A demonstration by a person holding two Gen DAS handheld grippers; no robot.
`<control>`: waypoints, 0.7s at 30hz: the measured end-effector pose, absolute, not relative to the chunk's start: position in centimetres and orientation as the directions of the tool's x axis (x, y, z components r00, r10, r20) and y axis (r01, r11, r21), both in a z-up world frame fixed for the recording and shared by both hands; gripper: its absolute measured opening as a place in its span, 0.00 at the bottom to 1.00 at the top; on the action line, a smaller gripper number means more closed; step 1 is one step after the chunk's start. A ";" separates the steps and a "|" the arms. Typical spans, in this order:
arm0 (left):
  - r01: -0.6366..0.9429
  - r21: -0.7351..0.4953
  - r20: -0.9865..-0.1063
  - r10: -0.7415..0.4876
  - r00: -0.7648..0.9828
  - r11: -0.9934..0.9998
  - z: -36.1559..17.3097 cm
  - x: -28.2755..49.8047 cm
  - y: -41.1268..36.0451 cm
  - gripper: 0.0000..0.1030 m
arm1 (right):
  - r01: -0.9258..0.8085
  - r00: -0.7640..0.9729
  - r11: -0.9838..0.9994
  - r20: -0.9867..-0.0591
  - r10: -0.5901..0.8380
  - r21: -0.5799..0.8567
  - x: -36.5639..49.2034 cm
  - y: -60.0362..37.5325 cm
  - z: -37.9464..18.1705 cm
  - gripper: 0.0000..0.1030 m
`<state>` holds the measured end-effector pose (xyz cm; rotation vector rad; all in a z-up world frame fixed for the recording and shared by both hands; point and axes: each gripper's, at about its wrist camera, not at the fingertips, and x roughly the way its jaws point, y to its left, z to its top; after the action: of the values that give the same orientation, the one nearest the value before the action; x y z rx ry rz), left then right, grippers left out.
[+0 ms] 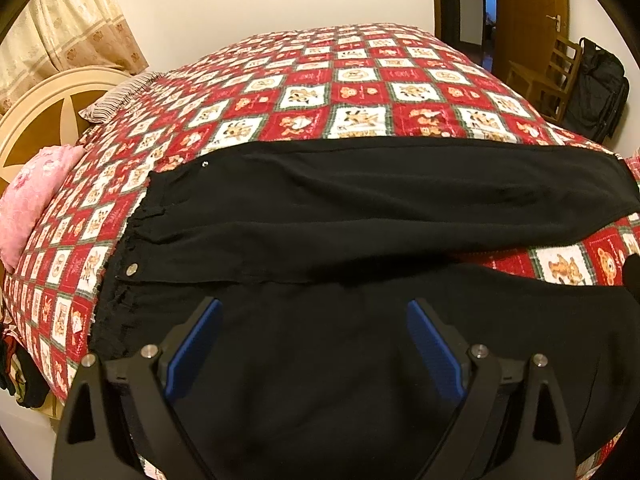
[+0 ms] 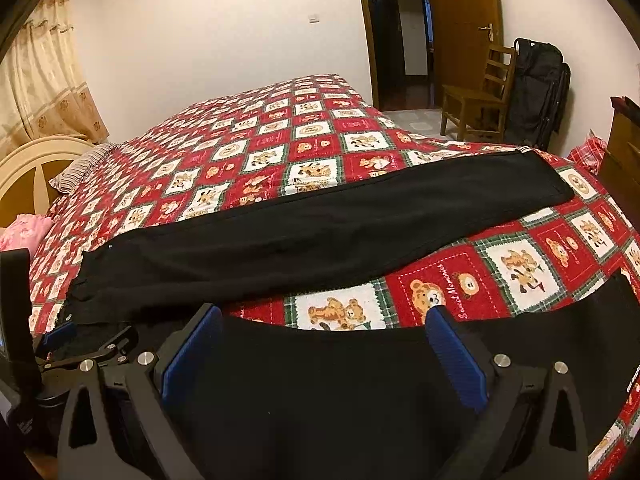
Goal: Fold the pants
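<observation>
Bed: red patchwork quilt point(image 2: 460, 280) carries my black pants point(image 1: 360, 200)
Pants: long axis crosswise to both tongs, waistband left, far leg beyond near leg
Tongs: left gripper point(image 1: 314, 344) and right gripper point(image 2: 328, 354) wide over near leg, I hold nothing

Pants point(image 1: 360, 200) flat on bed point(image 1: 360, 80), pillow point(image 1: 116, 96) behind left.

The near leg of the black pants point(image 1: 360, 380) runs off the lower edge of both wrist views, its cuff hidden at far right.
</observation>
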<state>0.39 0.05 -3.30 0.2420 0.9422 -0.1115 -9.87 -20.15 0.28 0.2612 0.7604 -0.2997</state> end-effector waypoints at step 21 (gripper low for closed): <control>0.066 0.089 -0.830 0.037 0.556 0.994 -4.0 10.7 7.5 0.93 | -0.314 0.540 0.943 -0.795 0.276 0.113 13.5 -15.6 -3.6 0.89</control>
<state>10.67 7.46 -3.96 0.1143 0.9814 -0.0171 13.45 -15.63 -3.61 -0.0450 0.9366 0.3507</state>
